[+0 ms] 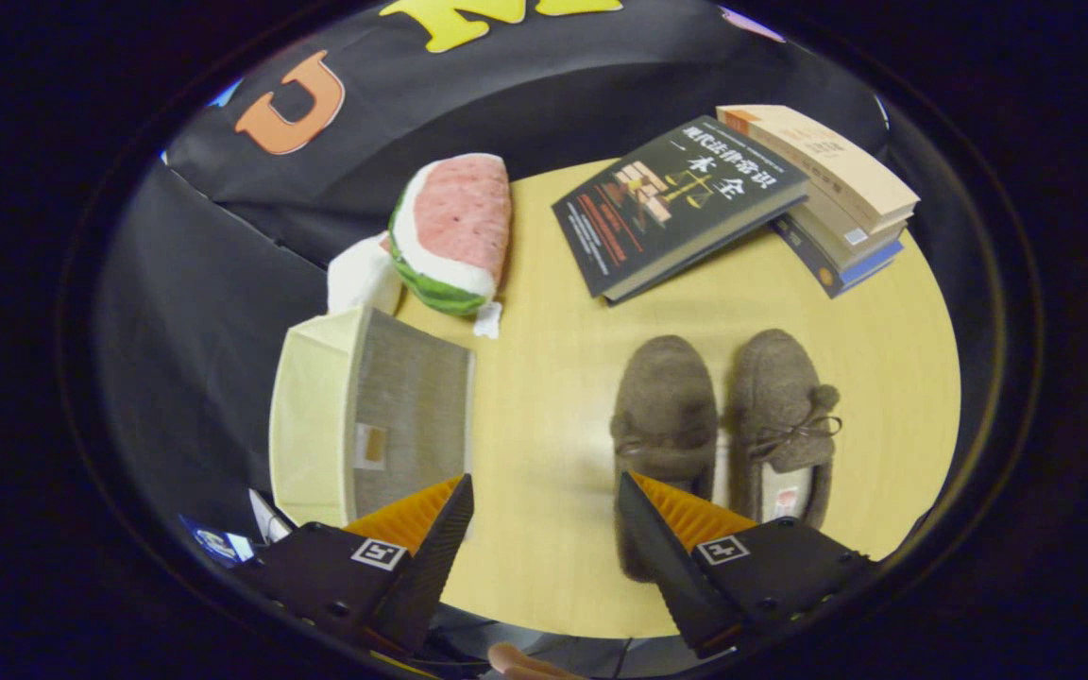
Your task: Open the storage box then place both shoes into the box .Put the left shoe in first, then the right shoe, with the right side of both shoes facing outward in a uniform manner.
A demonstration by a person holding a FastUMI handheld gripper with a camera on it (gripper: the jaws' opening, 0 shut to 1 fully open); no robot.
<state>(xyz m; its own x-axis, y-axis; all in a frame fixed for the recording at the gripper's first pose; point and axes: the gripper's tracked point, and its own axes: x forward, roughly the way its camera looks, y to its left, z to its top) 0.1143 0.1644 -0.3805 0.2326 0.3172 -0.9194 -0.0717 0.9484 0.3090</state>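
Gripper poised high over counter, box lid not yet touched.

I hold the gripper (544, 529) released, fingers spread and empty. Landmark: storage box (369, 420), shut, beyond the left finger, presumably first target. Left shoe (665, 406) and right shoe (783, 416) stand paired right of it, toes away, left heel under the right finger.

Bare tabletop (544, 397) between box (369, 416), shoes (723, 416)

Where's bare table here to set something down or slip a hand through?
Widest bare strip: between the storage box and the shoes, running from the open gripper up to the watermelon plush. A smaller patch lies between shoes and black book. Crowded: the book stack corner, and the shoes sit close together.
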